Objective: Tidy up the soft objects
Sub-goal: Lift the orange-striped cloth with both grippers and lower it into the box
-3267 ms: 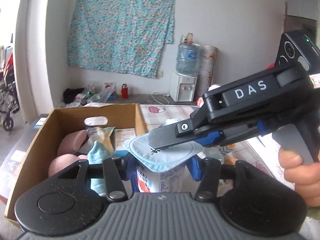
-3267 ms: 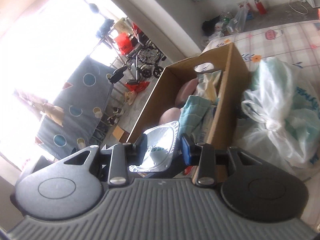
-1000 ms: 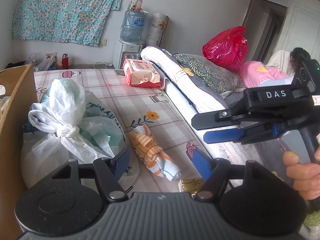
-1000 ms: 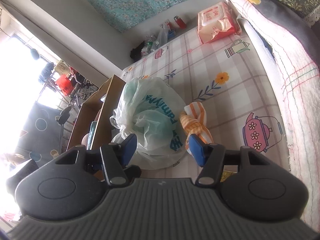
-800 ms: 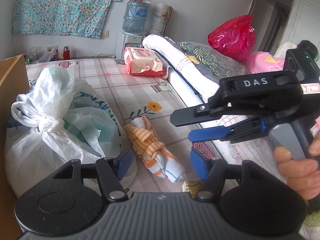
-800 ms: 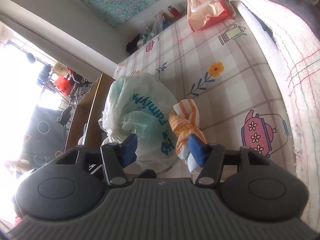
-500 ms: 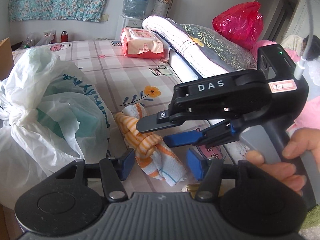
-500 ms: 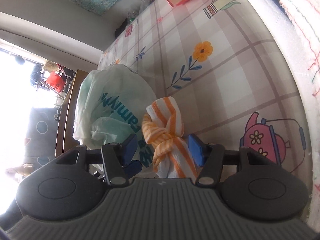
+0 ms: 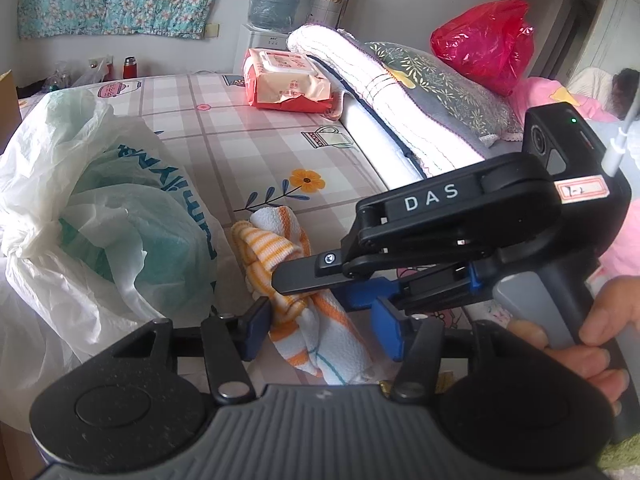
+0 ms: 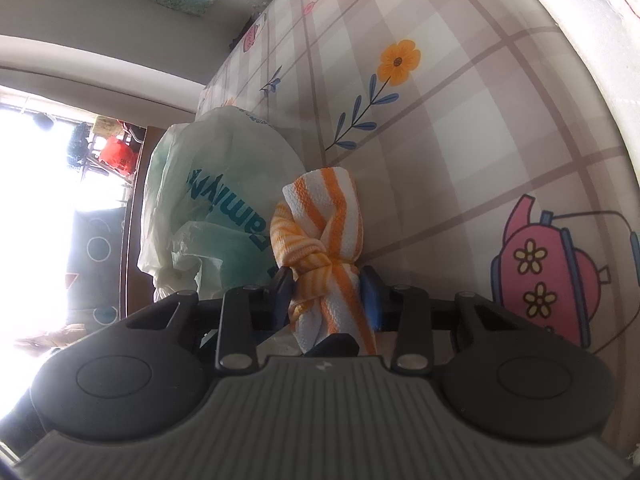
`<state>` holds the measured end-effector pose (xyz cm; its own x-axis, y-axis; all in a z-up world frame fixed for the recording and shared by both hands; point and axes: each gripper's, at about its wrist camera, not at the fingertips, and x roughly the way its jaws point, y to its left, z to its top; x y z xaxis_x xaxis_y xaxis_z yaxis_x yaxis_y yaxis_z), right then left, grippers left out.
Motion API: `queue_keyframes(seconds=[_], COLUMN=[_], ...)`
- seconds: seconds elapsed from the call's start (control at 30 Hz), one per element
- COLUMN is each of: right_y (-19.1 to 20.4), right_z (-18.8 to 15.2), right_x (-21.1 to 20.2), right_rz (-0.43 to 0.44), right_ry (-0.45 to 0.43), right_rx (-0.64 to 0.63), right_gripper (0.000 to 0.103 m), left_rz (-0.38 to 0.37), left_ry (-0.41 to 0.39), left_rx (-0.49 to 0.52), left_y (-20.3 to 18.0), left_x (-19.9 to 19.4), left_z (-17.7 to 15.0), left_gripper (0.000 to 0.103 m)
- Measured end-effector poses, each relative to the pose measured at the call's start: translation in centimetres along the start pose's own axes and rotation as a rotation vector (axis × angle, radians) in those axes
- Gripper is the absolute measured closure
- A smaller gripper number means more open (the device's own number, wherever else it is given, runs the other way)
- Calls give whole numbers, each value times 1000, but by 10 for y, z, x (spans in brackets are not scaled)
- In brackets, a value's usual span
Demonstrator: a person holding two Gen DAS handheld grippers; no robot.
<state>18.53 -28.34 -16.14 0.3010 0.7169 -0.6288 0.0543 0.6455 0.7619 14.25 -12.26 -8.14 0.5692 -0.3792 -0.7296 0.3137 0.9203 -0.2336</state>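
A knotted orange-and-white striped towel [image 9: 276, 256] lies on the checked bed sheet [image 9: 248, 152]. My right gripper [image 10: 326, 294] has a finger on each side of the towel [image 10: 320, 220] at its knot, touching it, narrowed but with the jaws apart; it also shows in the left wrist view [image 9: 320, 284], coming in from the right. My left gripper [image 9: 322, 326] is open, its blue pads either side of the towel's near end, holding nothing.
A tied white plastic bag [image 9: 100, 216] with green contents lies just left of the towel [image 10: 224, 200]. A cardboard box edge [image 9: 8, 88] is far left. A red wipes pack [image 9: 286, 80], folded blankets [image 9: 400, 92] and a red bag [image 9: 484, 44] lie behind.
Both grippers left the cardboard box, where they held a blue pouch, and moved right to the towel. The right gripper lowered over the towel and narrowed around its knot.
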Motion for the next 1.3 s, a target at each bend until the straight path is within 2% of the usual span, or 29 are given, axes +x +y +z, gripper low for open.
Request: queue_keyframes(seconds=[0.27,0.4,0.57,0.7,0.87,1.0,1.17,1.3], right_y=[13,29,68,109,177,238,311,352], right_z=[-16,-25,-34,-40,-47,-60,-81,-102], right_x=[-28,-45,-62,-61,-32,9,83,143], right_rz=[39,66,104,145,204,245,277,282], right_ry=[-54,-84,-117,-113,-60,24,172,274], right_rx=[8,-5,-72,-142,-246,-336,-414,-445], right_gripper=[69,69,69,69,69,69,69,69], left_rz=[-60,-74,-62,-20,86,177,310,391], left_ry=[-73,-138,-235,-312,-384,-400,-383,-321], left_rx=[10,16,17,-8,-45,-112,-226,-314], left_y=[-4,-4,4,26,67,108,168,212], left_x=[-39,-67,-110,-151,-204,-244,-282,-293], left_z=[1,3,5,5,0,-10,-23,-31], left_gripper=[48,48,48,48,47,47,48,47])
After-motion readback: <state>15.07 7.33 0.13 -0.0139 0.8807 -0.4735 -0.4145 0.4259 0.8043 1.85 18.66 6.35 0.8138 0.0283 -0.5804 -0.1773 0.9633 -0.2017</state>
